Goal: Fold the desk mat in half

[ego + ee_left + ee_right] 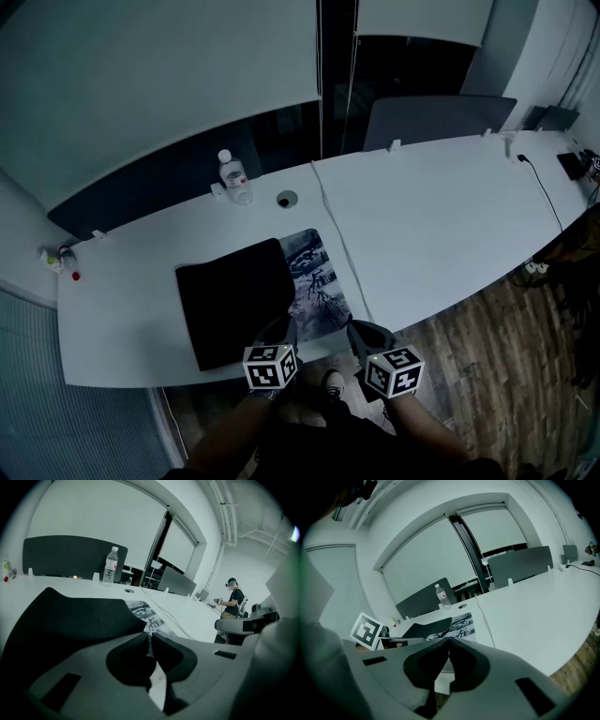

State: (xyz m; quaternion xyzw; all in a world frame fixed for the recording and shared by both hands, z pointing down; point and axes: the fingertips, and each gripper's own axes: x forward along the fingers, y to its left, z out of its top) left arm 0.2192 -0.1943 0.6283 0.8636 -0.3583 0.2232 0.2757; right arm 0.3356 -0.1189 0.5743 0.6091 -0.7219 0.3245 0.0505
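Spanning the office — white desk, desk mat seemingly folded.

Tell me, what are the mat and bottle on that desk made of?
The desk mat is probably thin rubber or foam with a printed top; its matte black underside bends in a smooth curve. The bottle is apparently clear, glossy plastic, see-through with a white cap and a label.
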